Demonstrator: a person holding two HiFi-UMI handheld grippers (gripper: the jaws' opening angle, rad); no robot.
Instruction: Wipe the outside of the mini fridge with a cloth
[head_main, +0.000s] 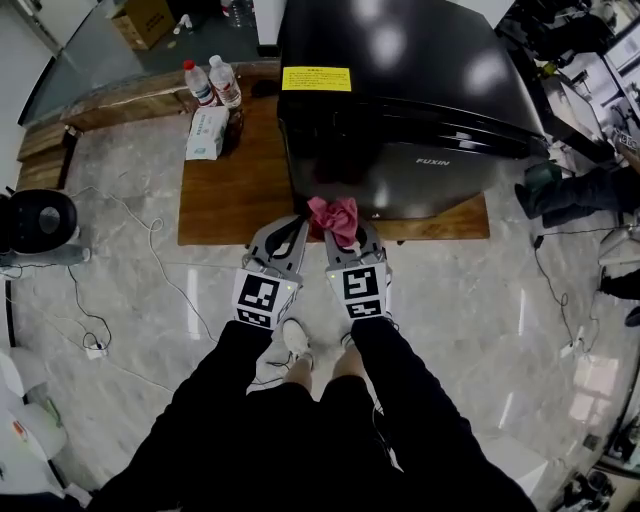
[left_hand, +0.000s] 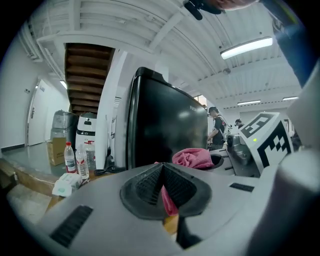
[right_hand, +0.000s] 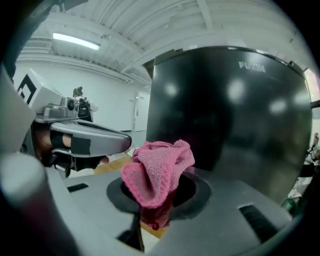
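Note:
The black mini fridge stands on a low wooden platform, and its dark door fills the left gripper view and the right gripper view. A bunched pink cloth is held just in front of the door's lower edge. My right gripper is shut on it. My left gripper sits close beside, jaws shut, with a pink strip of the cloth caught between the pads. Both tips converge at the cloth.
Two water bottles and a tissue pack sit on the platform left of the fridge. A cardboard box lies beyond. Cables and a black appliance are on the marble floor at left; a person's legs at right.

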